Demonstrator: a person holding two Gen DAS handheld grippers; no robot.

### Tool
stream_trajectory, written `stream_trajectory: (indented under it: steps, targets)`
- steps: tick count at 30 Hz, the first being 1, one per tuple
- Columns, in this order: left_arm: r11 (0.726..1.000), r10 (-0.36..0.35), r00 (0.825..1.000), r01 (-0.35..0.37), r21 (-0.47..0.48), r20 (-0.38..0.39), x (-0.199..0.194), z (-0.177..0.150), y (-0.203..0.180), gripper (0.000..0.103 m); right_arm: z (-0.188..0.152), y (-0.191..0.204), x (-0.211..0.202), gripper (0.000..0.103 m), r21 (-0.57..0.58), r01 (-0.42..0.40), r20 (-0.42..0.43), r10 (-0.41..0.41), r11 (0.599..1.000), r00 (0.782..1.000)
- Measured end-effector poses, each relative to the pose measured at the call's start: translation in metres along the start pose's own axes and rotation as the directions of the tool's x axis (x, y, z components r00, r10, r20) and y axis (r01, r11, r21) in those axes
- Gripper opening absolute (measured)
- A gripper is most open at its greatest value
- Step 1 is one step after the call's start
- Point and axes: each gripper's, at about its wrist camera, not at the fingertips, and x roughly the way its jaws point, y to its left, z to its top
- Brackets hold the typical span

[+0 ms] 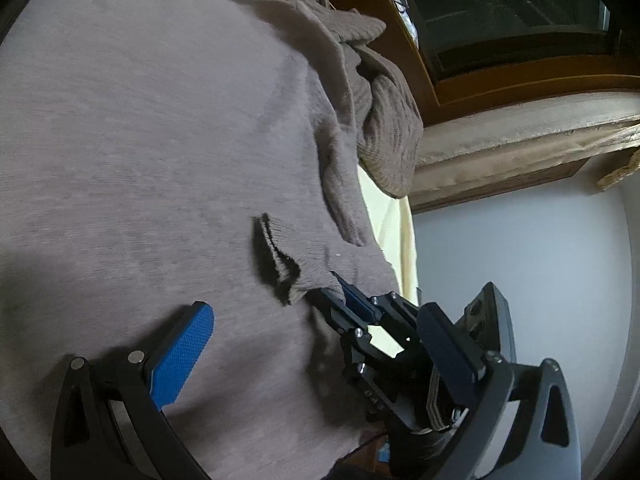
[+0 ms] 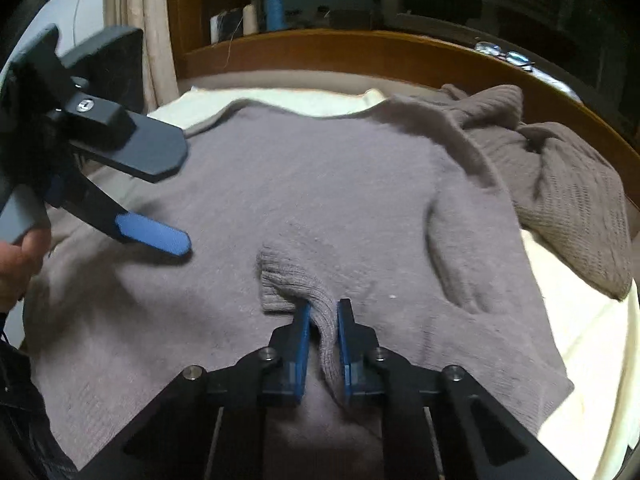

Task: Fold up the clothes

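Observation:
A grey-brown knit sweater point(image 2: 320, 200) lies spread flat on a cream sheet point(image 2: 592, 344); it fills the left wrist view point(image 1: 140, 140) too. My right gripper point(image 2: 323, 312) is shut on the ribbed sleeve cuff point(image 2: 296, 280), which lies folded in over the sweater's body. The cuff point(image 1: 280, 264) and my right gripper point(image 1: 340, 292) also show in the left wrist view. My left gripper point(image 1: 316, 320) is open and empty, hovering just above the sweater beside the cuff; it shows at the left of the right wrist view point(image 2: 168, 200).
A second, ribbed brown knit garment point(image 2: 568, 200) lies bunched at the sweater's far right corner point(image 1: 380, 120). A wooden headboard point(image 2: 360, 48) curves behind, with eyeglasses point(image 2: 504, 54) on it. A pale wall point(image 1: 520, 260) and curtain point(image 2: 136, 40) flank the bed.

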Motion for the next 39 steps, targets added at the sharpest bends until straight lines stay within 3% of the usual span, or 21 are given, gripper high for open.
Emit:
stream_trajectory:
  steps: [6,10,13,16,17,18,23,24,26,27,28,35,39]
  targets:
    - [0.999,-0.046,0.998,0.046,-0.011,-0.041,0.028,0.009,-0.013,0.102,-0.005,0.006,-0.012,0.014,-0.006,-0.01,0.041,0.01,1.0,0.999]
    - [1.0,-0.02,0.998,0.02,-0.008,-0.055,0.039,0.011,-0.014,0.098,-0.008,0.008,-0.017,0.014,0.001,-0.02,0.059,0.02,1.0,0.998]
    - [1.0,0.002,0.998,-0.002,-0.006,-0.065,0.048,0.012,-0.014,0.076,-0.009,0.008,-0.019,0.014,0.004,-0.028,0.067,0.027,1.0,0.997]
    - [1.0,0.024,0.997,-0.024,-0.003,-0.075,0.056,0.013,-0.014,0.041,-0.01,0.007,-0.02,0.014,0.007,-0.041,0.075,0.04,0.999,0.996]
    - [1.0,0.031,0.996,-0.032,-0.001,-0.079,0.059,0.013,-0.014,0.023,-0.01,0.006,-0.021,0.014,0.009,-0.048,0.078,0.047,0.999,0.996]
    - [0.999,0.04,0.996,-0.04,0.003,-0.079,0.059,0.013,-0.012,0.014,-0.011,0.005,-0.023,0.014,0.015,-0.063,0.086,0.061,0.998,0.994]
    - [0.998,0.052,0.998,-0.051,0.043,-0.023,0.045,0.023,-0.023,0.008,-0.022,-0.008,-0.035,0.021,0.095,-0.111,0.12,0.099,0.989,0.988]
    - [0.997,0.048,0.999,-0.048,0.055,-0.005,0.04,0.026,-0.027,0.008,-0.025,-0.01,-0.038,0.027,0.109,-0.108,0.125,0.094,0.988,0.988]
    - [0.996,0.037,0.999,-0.04,0.082,0.033,0.026,0.034,-0.038,0.008,-0.03,-0.014,-0.046,0.055,0.134,-0.099,0.144,0.08,0.986,0.986]
    - [0.995,0.03,0.998,-0.035,0.097,0.055,0.018,0.039,-0.046,0.008,-0.033,-0.017,-0.051,0.077,0.145,-0.094,0.158,0.071,0.985,0.985]
    - [0.993,0.021,0.997,-0.03,0.113,0.076,0.01,0.043,-0.054,0.008,-0.035,-0.02,-0.057,0.08,0.154,-0.091,0.181,0.062,0.984,0.981]
    - [0.976,-0.03,0.969,-0.025,0.214,0.246,-0.058,0.074,-0.098,0.008,-0.029,-0.035,-0.077,0.081,0.189,-0.018,0.193,-0.019,0.982,0.981]
    - [0.982,-0.008,0.942,-0.056,0.182,0.337,-0.103,0.077,-0.079,0.008,-0.026,-0.045,-0.074,0.081,0.217,0.006,0.167,-0.043,0.976,0.985]
